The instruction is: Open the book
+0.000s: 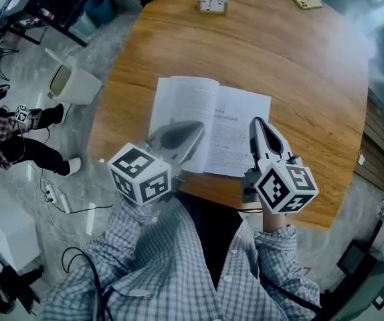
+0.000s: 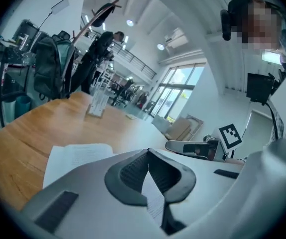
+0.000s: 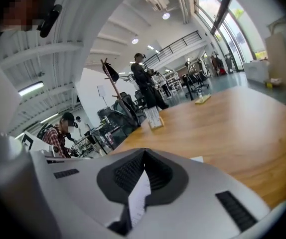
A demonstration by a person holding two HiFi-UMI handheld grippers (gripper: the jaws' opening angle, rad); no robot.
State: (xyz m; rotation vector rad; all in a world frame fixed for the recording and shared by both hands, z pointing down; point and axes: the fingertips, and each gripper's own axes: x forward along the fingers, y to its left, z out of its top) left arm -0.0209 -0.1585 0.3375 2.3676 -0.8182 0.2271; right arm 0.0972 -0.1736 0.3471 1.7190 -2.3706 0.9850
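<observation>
Left gripper (image 1: 195, 127) and right gripper (image 1: 257, 121), both closed, above one book (image 1: 185, 99).

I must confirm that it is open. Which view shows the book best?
The head view: the book lies open on the table, both pages visible. The left gripper view shows only one page; the right gripper view, a white sliver.

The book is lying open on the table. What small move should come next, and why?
Probably just draw both grippers back and stop. The book lies open, flat on the wooden table; the left gripper and right gripper are shut above it, apparently holding nothing.
</observation>
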